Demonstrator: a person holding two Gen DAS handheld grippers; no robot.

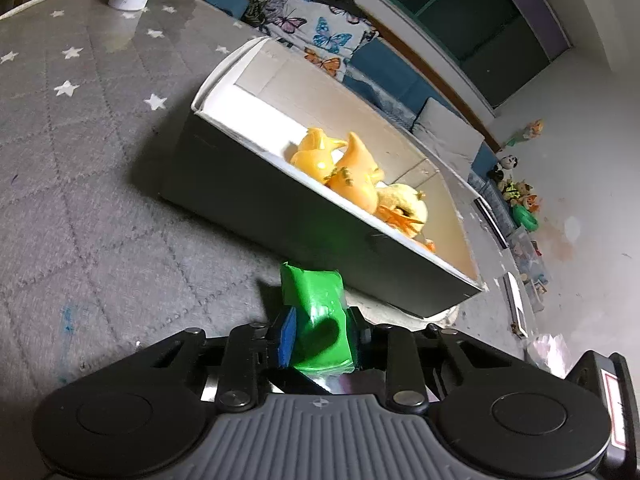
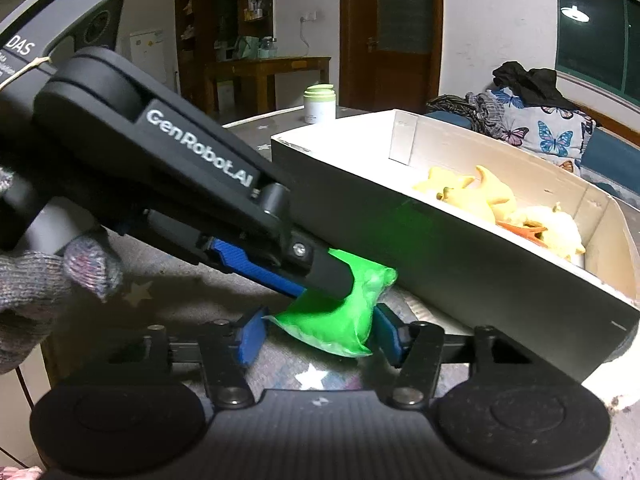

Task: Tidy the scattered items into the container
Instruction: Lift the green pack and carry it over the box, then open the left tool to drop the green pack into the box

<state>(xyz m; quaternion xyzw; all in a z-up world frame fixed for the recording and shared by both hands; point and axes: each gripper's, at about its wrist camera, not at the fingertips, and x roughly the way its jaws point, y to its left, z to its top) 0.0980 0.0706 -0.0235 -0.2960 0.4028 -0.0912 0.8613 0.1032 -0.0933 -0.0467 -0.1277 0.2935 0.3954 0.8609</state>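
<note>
Glossy crumpled green pouch (image 2: 340,316) pinched between both closed grippers, left (image 1: 320,334), right (image 2: 320,336)

Dim indoor light with a ceiling lamp (image 2: 575,14) reflected in the window, soft shadows, strong fisheye bending at edges, slight blur.

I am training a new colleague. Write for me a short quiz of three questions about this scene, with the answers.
1. True or false: the box holds yellow toys.
2. Which grippers are shut on the green pouch? A) left only B) right only C) both
3. Fill in: the white bottle has a ____ cap.

Key: 1 true; 2 C, left gripper and right gripper; 3 green.
</note>
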